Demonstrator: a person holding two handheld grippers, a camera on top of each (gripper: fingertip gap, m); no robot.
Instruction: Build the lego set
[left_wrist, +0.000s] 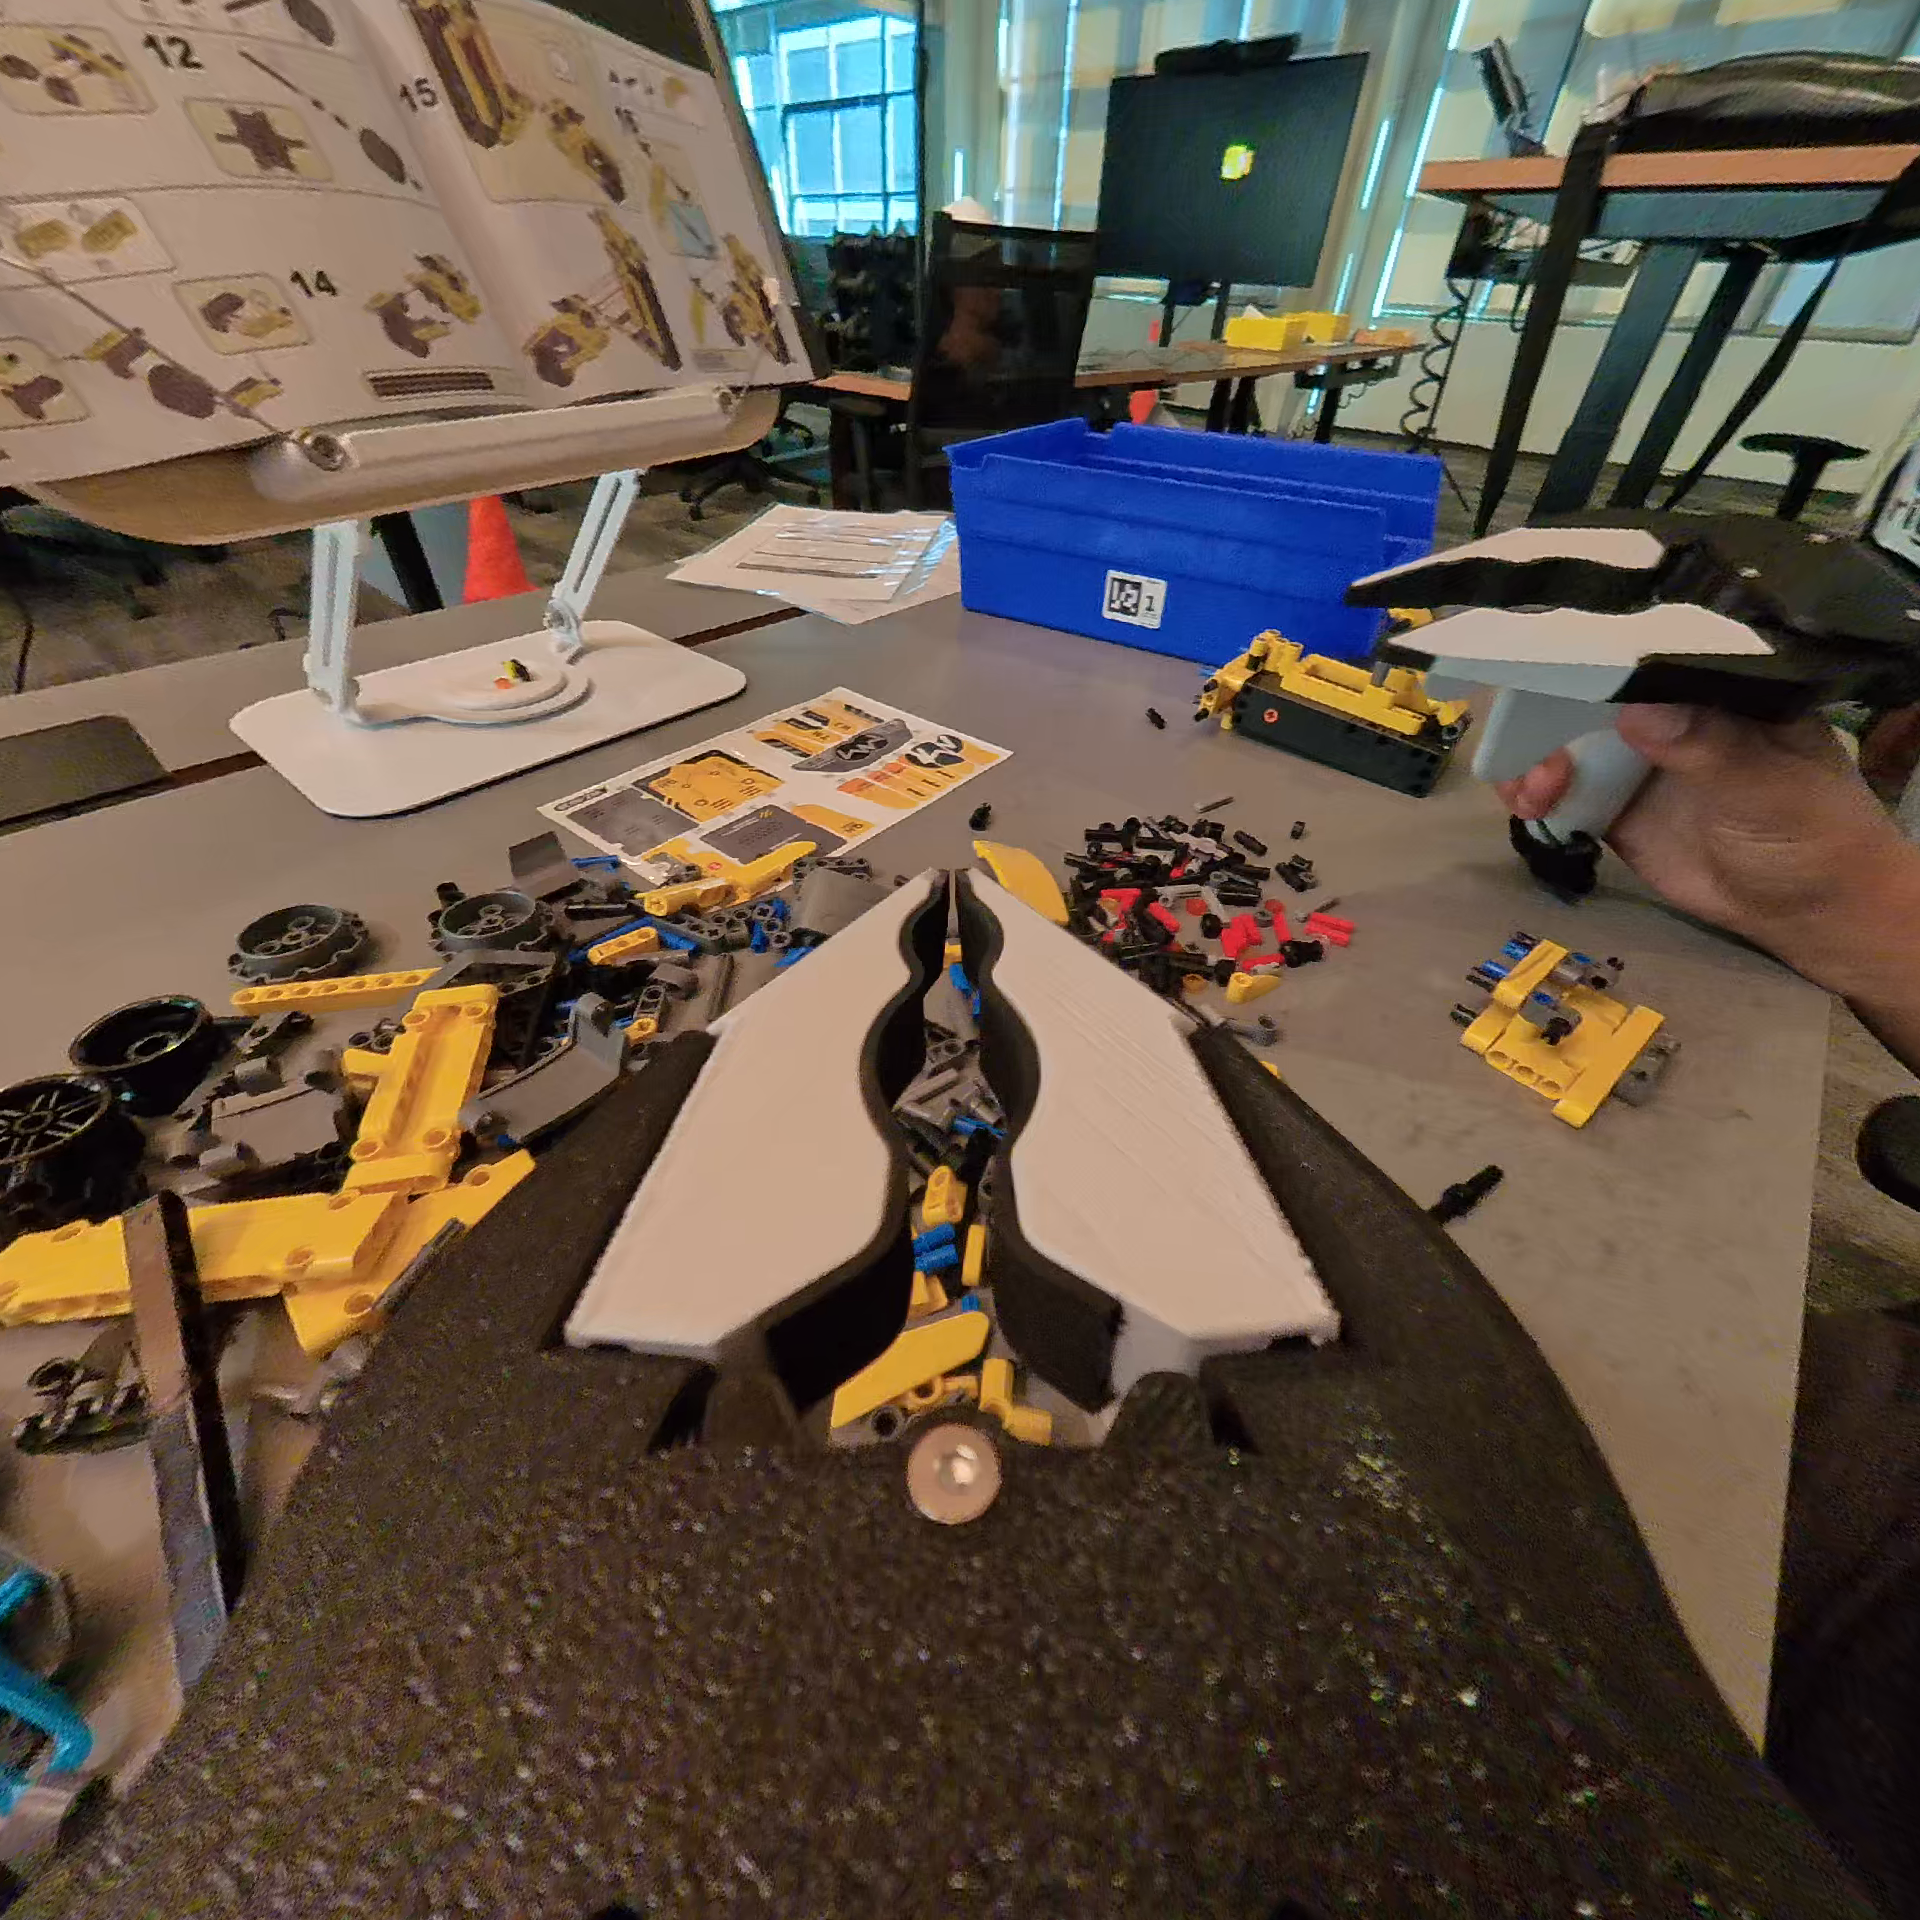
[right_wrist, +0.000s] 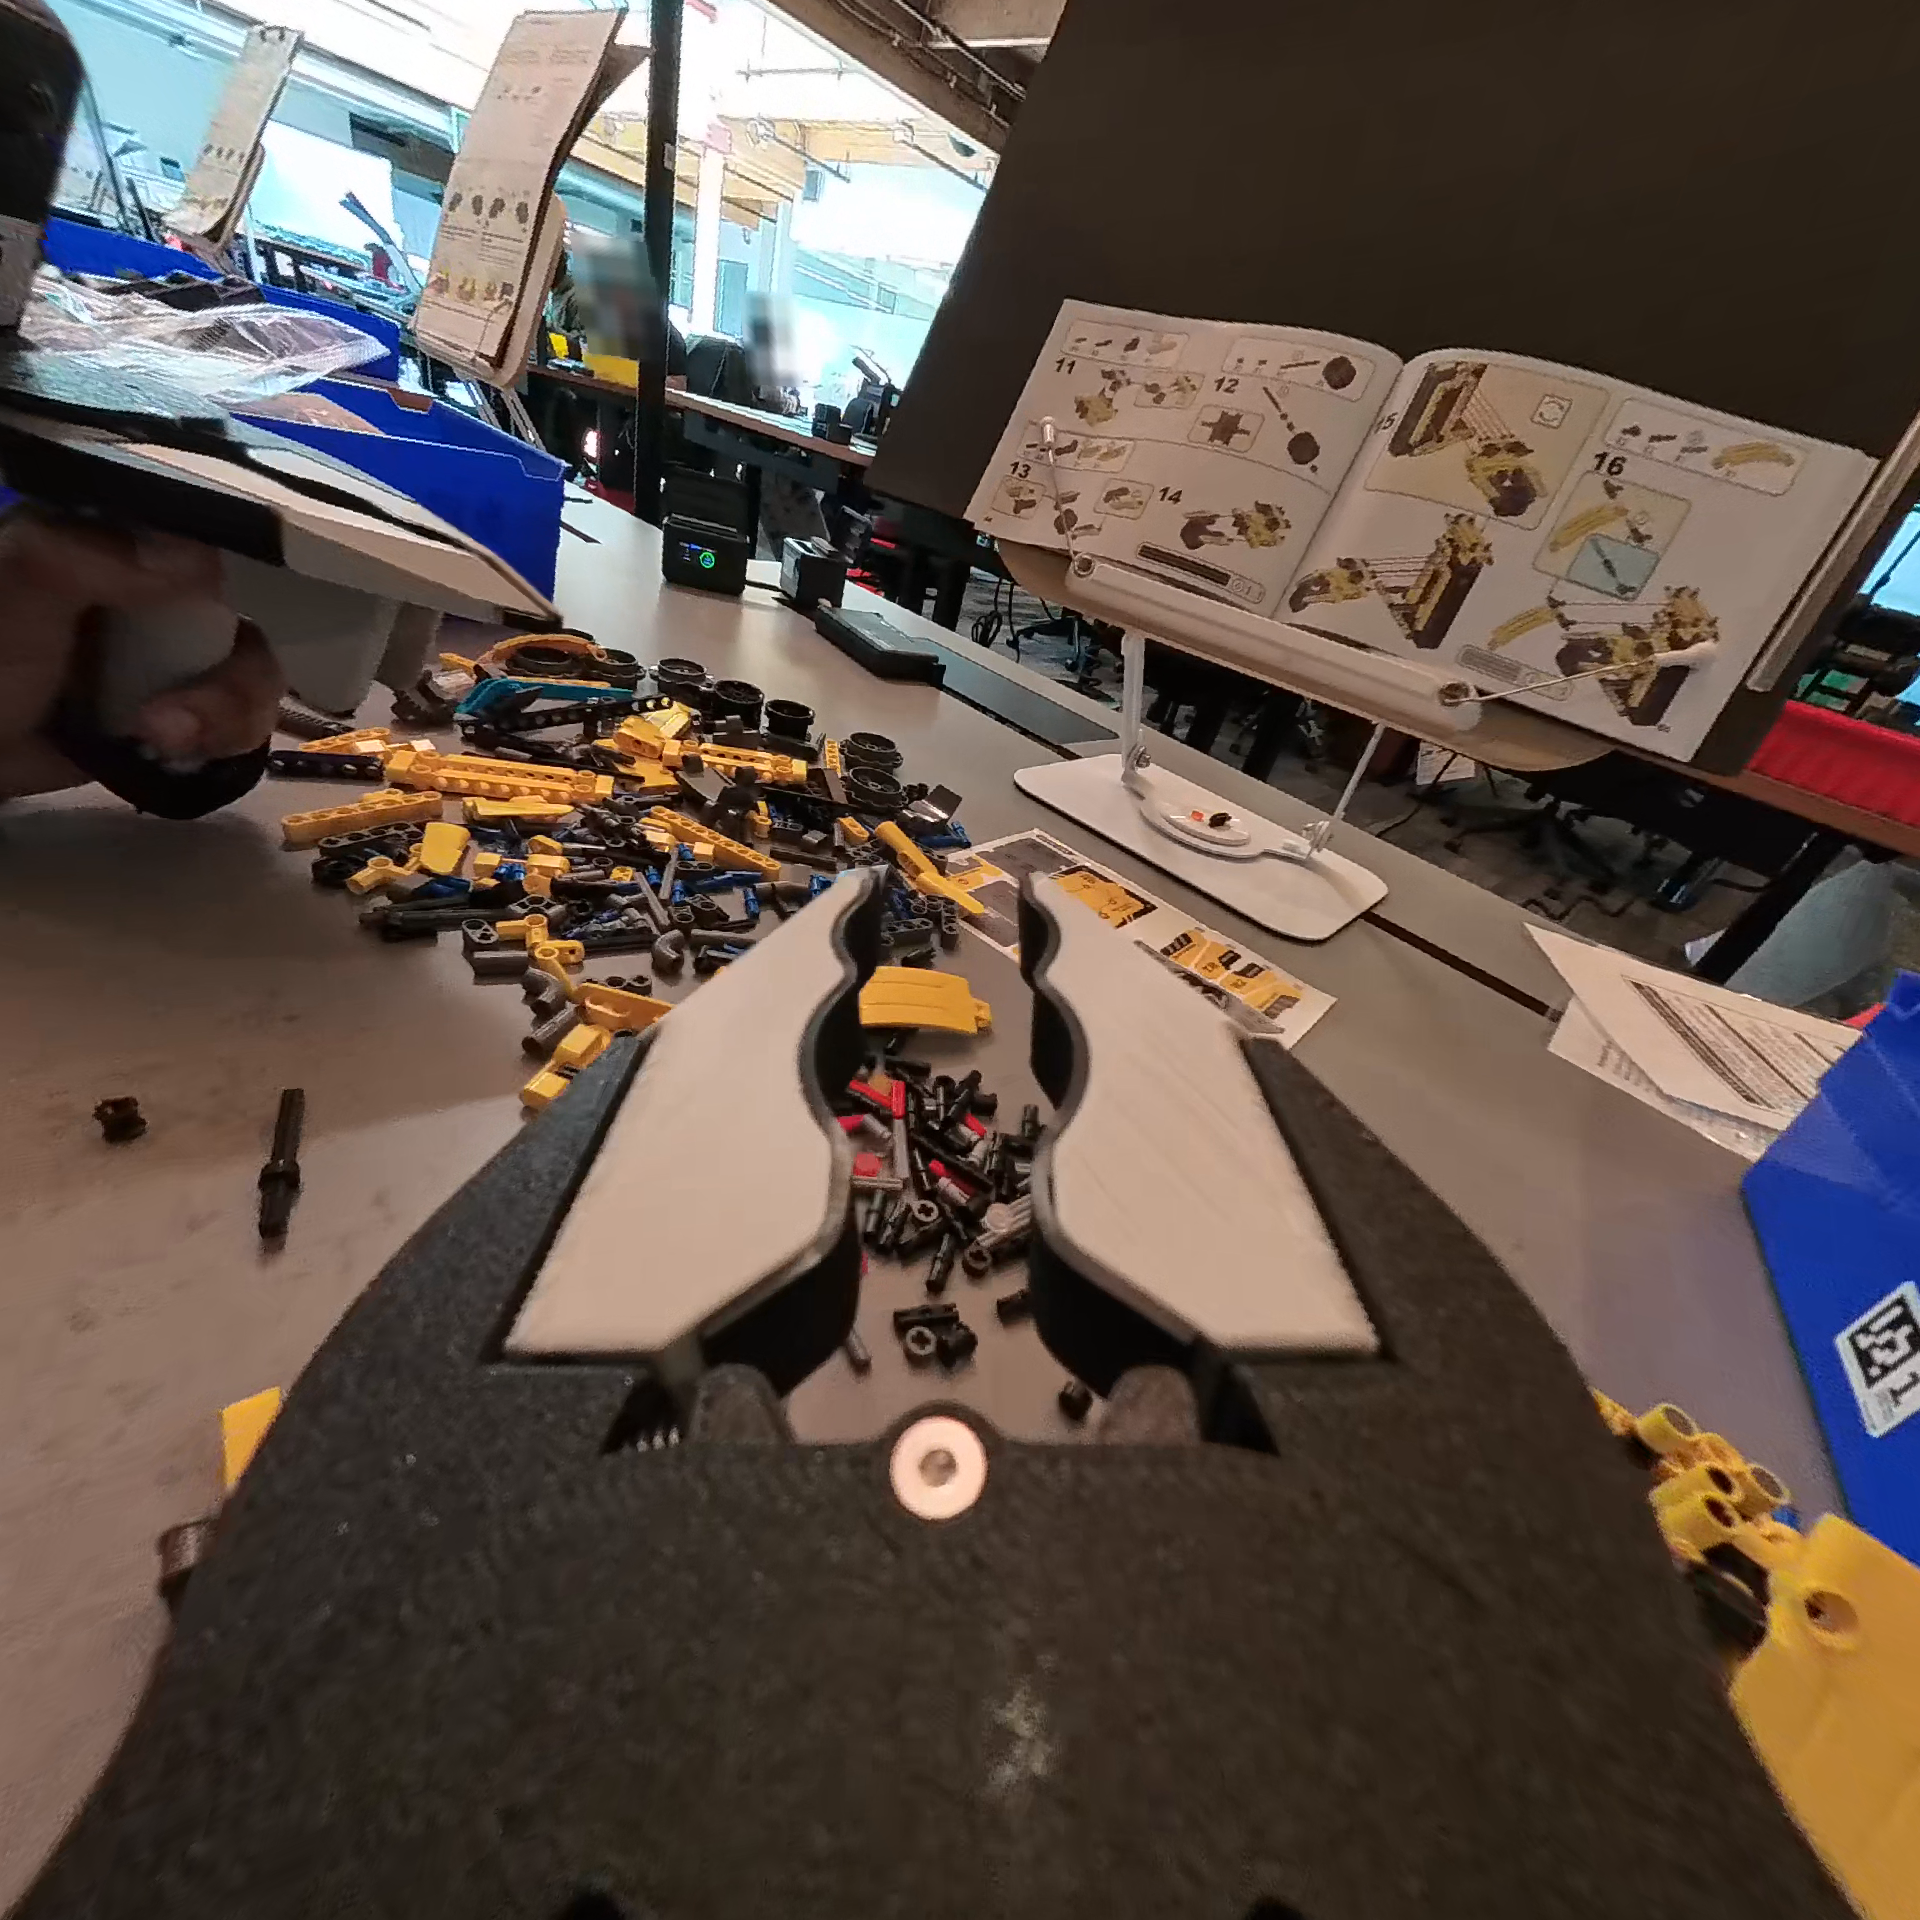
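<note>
Left wrist view showed the left gripper (left_wrist: 951, 883) above a pile of yellow, black and blue bricks (left_wrist: 416, 1091) on the grey tabletop (left_wrist: 1558, 1247), its jaws together at the tips and holding nothing. Right wrist view showed the right gripper (right_wrist: 945, 894) above a heap of small black and red pins (right_wrist: 935, 1164), its jaws apart and empty. A curved yellow piece (right_wrist: 920, 1003) lay between its tips. Near them stood a blue bin (left_wrist: 1195, 530), a small yellow build (left_wrist: 1558, 1029), a sticker sheet (left_wrist: 779, 779) and an open booklet (right_wrist: 1403, 509) on a white stand (right_wrist: 1195, 842)
</note>
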